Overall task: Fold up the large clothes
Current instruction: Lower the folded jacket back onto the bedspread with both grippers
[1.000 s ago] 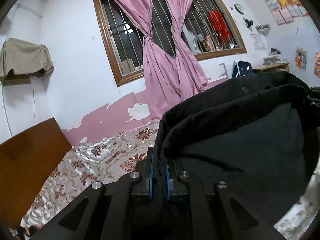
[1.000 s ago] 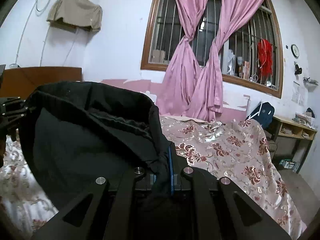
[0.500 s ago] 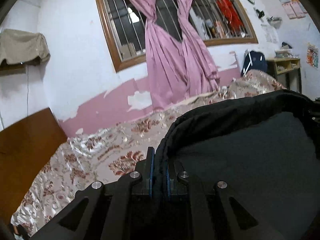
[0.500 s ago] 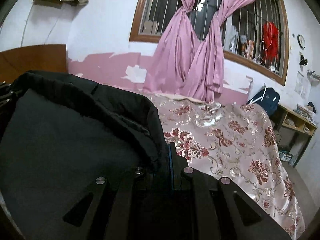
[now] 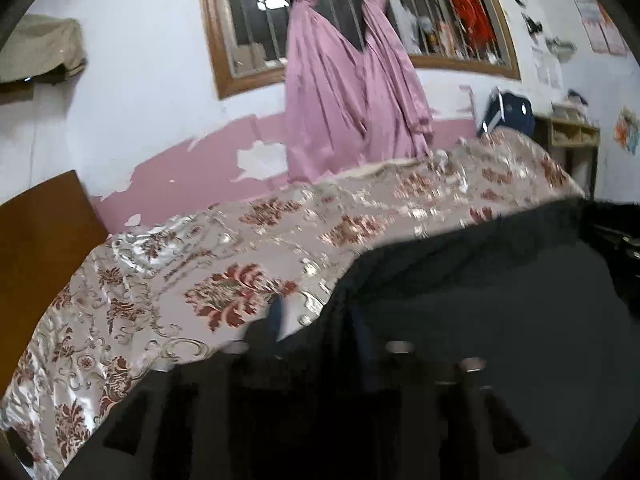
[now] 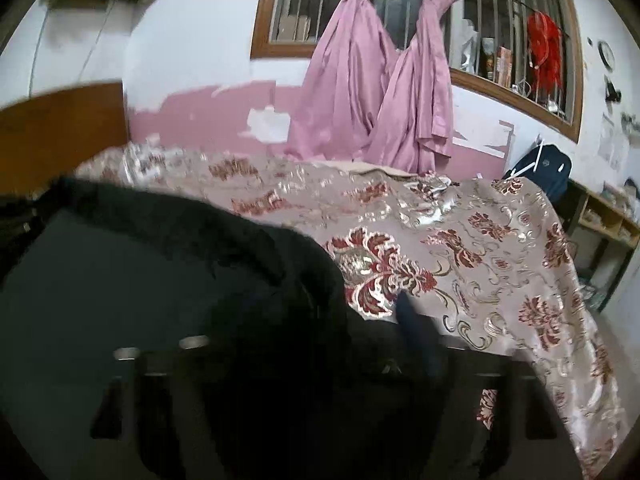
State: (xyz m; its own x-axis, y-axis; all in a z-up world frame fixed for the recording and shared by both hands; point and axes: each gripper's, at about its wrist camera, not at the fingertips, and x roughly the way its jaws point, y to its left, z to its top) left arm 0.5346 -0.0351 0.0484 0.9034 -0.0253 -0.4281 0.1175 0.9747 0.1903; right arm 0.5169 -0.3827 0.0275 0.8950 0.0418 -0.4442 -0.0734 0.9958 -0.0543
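Left gripper (image 5: 316, 320): jaws opening right now, one blue pad clear on the outer side over the bedspread, the other blurred against the cloth; the black garment's (image 5: 480, 300) edge lies between them, no pad pressing on it as far as the blur lets me tell

Right gripper (image 6: 356, 312): jaws opening too and standing wide; one finger (image 6: 412, 320) shows bare over the bedspread, the other lost in the dark fabric; the hem sits between them, no squeeze visible

Garment: a big black piece, spread inward of both pairs of jaws, its thick top edge running from one gripper across to the other and sagging onto the bed (image 5: 240, 264)

Beyond the jaws: flowered bedspread, then the pink curtains (image 6: 384, 100) and the barred window (image 5: 256, 16) straight ahead, the wooden headboard (image 5: 36, 240) off to the left gripper's outer side

Step in hand: my read, this is the release, laying the folded-over edge down

How to do it well: let both sides go together so the edge lands straight, not skewed; keep the jaws low until the cloth has settled; then draw back along the line of the fingers, not upward, so no pad snags the hem and drags the fold open

Watch for: fabric clinging to an inner pad; both views are blurred there, so check before pulling away
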